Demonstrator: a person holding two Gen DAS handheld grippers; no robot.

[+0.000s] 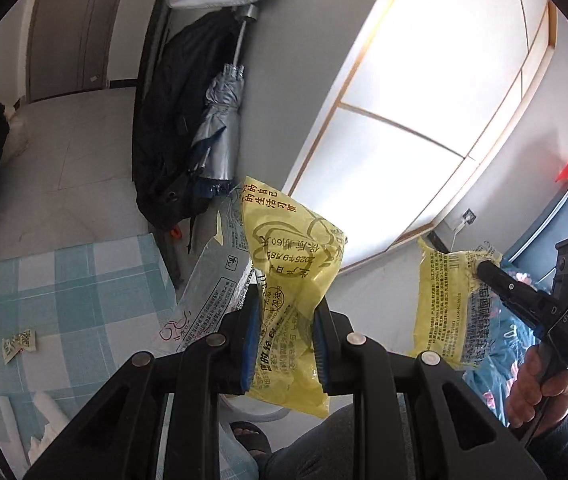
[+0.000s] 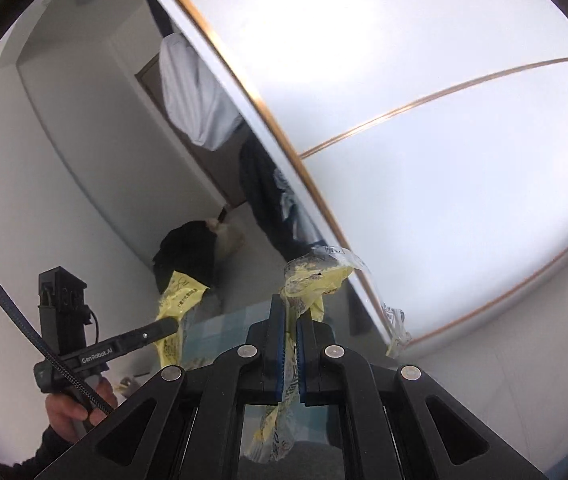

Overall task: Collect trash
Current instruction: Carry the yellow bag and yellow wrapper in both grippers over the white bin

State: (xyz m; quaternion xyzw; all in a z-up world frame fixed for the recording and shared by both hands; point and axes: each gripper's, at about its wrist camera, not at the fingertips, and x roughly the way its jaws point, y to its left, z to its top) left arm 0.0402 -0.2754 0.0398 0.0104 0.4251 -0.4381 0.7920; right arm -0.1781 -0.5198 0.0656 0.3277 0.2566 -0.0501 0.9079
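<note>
Clamping a crumpled yellow wrapper [image 1: 292,280] together with a grey printed packet [image 1: 220,280], the left gripper [image 1: 287,344] holds its blue pads pressed against the plastic, a narrow gap between them filled by the bundle. In the left wrist view this bundle rises from the jaws toward 12 o'clock, off any surface. At 3 o'clock in that view the right gripper [image 1: 484,268] appears from the side, pinching a second yellow wrapper [image 1: 450,304], with the person's right hand [image 1: 540,384] on its handle at 4 o'clock.

Only the left wrist view shows the blue-checked bedsheet [image 1: 64,292] at 9 o'clock, a small sachet [image 1: 19,345] lying on it, a folded silver umbrella [image 1: 220,128] hanging by dark clothing at 11 o'clock, and a sandalled foot [image 1: 250,436] at 6 o'clock.

The right wrist view shows what the other cannot: the right gripper's [image 2: 291,340] pads drawn fully together on the thin second wrapper [image 2: 316,276], which pokes out above and trails below the jaws. There the left gripper [image 2: 172,325] sits at 8 o'clock, side-on, with its yellow wrapper [image 2: 176,300] and the left hand [image 2: 72,412] beneath. Frosted window panes [image 2: 424,140] fill the upper right.
</note>
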